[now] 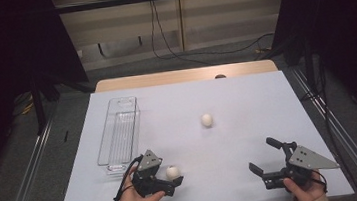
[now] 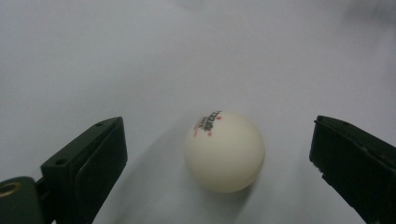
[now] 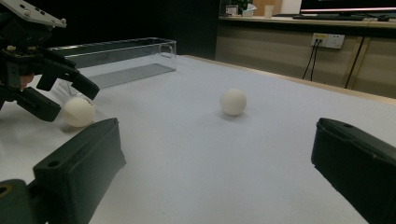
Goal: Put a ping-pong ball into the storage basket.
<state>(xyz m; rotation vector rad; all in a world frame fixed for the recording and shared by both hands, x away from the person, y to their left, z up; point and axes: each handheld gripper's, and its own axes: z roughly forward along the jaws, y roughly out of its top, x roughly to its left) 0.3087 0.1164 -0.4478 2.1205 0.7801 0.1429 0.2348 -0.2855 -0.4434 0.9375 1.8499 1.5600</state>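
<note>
Two small white plastic balls lie on the white table sheet [image 1: 227, 100], and your left gripper [image 1: 173, 177] has its black jaws spread wide around the nearer ball [image 1: 172, 171]. In the left gripper view that nearer ball [image 2: 224, 150] sits on the sheet midway between the jaws, touching neither, with its printed red and black mark turned up and away from you. The long clear plastic tray [image 1: 118, 132] lies just beyond your left gripper, on the far side of the nearer ball, its length running away from you. The second white ball [image 1: 207, 120] rests well apart from the nearer ball, farther from you and out past the tray's right wall. Your right gripper [image 1: 263, 158] hovers low near the front edge of the sheet, far from the tray, its jaws wide apart and holding nothing. In the right gripper view the second ball [image 3: 233, 101] lies ahead between those jaws, and the tray [image 3: 116, 58] stands behind your left gripper [image 3: 70, 100].
</note>
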